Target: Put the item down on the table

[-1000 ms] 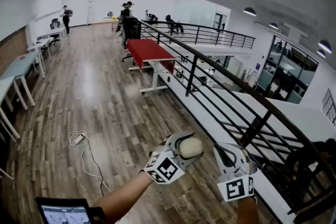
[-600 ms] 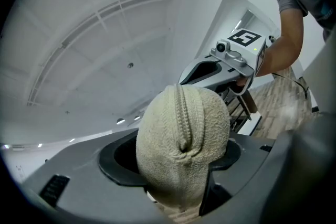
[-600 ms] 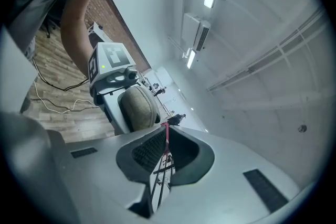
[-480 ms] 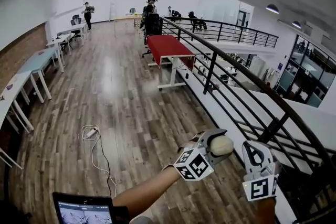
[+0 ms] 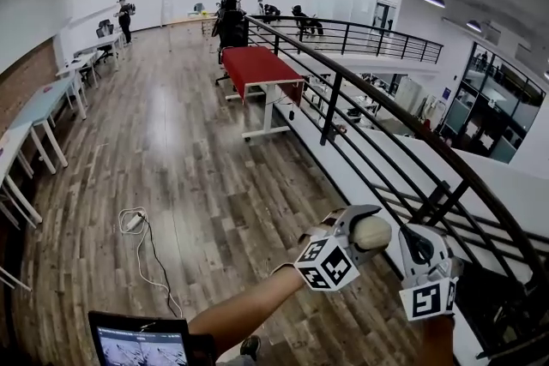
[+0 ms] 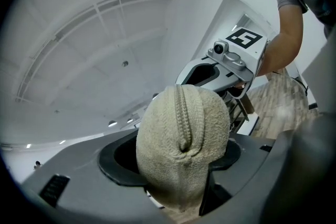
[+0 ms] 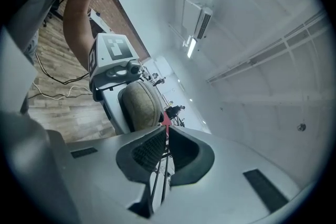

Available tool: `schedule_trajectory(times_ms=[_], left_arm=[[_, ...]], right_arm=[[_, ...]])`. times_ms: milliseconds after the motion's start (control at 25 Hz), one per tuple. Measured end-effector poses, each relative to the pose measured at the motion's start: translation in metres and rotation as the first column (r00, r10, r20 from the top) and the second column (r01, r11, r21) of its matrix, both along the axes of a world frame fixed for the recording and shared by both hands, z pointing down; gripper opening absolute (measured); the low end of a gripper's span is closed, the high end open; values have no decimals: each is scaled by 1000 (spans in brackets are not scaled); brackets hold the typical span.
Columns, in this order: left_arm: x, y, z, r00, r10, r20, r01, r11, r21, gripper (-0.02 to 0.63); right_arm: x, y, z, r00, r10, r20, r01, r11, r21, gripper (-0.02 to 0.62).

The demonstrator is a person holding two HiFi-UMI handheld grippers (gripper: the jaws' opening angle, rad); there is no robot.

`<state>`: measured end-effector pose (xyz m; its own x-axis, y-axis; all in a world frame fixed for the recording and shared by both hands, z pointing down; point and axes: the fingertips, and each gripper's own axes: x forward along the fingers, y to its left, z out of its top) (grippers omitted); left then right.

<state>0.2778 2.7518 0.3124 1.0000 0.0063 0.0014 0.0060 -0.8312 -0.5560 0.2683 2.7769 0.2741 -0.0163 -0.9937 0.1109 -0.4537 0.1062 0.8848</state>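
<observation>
The left tongs (image 5: 364, 229) (image 6: 181, 168) are clamped on a beige knitted roll (image 5: 373, 232) (image 6: 182, 136), held in the air well above the wooden floor (image 5: 197, 184). Its long axis runs along the tongs, the rounded end with a raised seam poking out past the tips. Just to its right, the right tongs (image 5: 418, 256) (image 7: 164, 136) are pressed together on nothing. A black railing (image 5: 377, 141) closes off the right side. To the left the floor lies open, apart from a white cable (image 5: 137, 227). The red-topped counter (image 5: 262, 69) stands far off beside the railing.
</observation>
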Motion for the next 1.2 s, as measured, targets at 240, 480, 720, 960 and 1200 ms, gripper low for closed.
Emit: schedule_trajectory(times_ms=[240,480,720,960,1200], left_arm=[[24,-66,-13,999,37,-14,-37,999,17,307],[45,-107,-7,998,65,-18,-64,998,21,307],[82,-134,-4,997,79,-6,-79,997,7,307],[145,-165,4,998,53,18,-53,999,-6,307],[211,-170,-2,1000,17,20,-17,1000,-4,307]], right_arm=[[20,-71,-9,1000,30,-5,-30,1000,8,6],[41,-112,0,998,70,2,-70,998,6,6],[74,-141,-4,997,76,11,-76,997,2,6],[143,-173,3,998,56,25,-56,998,-8,6],[212,-175,-4,999,29,37,-29,1000,1,6]])
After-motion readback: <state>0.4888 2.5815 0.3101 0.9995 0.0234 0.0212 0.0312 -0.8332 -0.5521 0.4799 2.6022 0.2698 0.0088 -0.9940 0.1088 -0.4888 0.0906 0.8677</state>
